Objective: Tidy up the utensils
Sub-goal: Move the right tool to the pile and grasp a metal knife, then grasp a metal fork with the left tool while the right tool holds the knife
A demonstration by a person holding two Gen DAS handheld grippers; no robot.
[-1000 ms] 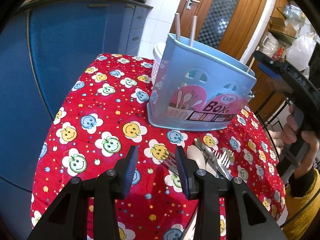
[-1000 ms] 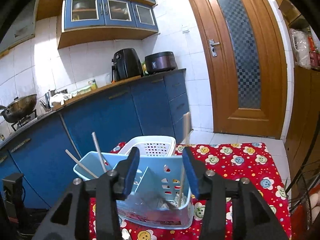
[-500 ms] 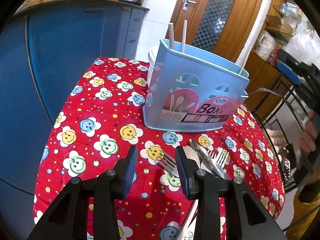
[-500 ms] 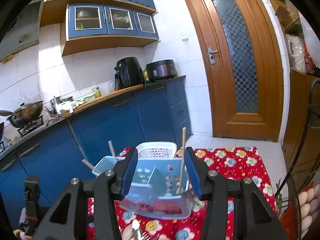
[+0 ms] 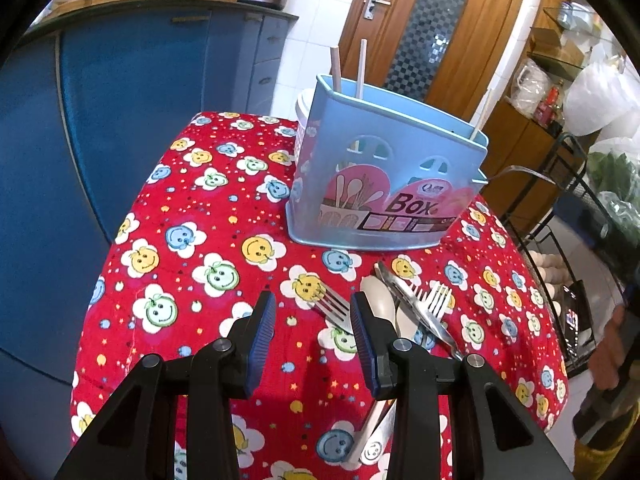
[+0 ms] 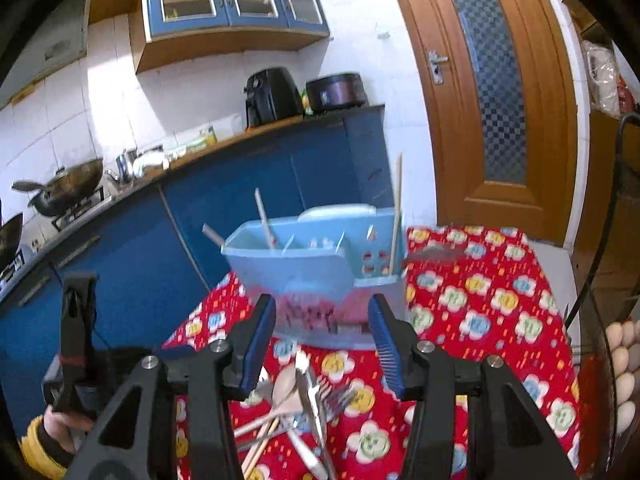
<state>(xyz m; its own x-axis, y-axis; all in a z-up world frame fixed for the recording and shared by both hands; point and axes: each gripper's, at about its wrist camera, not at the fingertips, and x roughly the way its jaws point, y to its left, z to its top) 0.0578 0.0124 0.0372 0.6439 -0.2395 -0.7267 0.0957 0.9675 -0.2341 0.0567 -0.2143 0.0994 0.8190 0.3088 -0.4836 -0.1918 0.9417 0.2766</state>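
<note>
Tablecloth [image 5: 208,240]: red printed cloth, matt, slightly wrinkled. Utensil box [image 5: 384,184]: light blue plastic, smooth, semi-gloss, glossy sticker on front. Chopsticks [image 5: 336,64] in box: pale wood, matt. Forks [image 5: 434,300], knife [image 5: 400,286]: shiny metal, reflective. Spoon [image 5: 378,296]: pale, smooth, likely plastic, can't confirm. White basket [image 5: 302,120] behind box: perforated plastic. Left gripper [image 5: 314,334], right gripper [image 6: 322,330]: black matt plastic, blue ribbed pads, metal screws. Door [image 6: 492,92]: glossy varnished wood, textured glass.

One word reads clearly — "Box", in dark letters on the pink label across the front of the blue utensil holder [image 5: 384,176], centre right of the left wrist view. The small logo above it, and the same label in the right wrist view, are too blurred to read.
</note>
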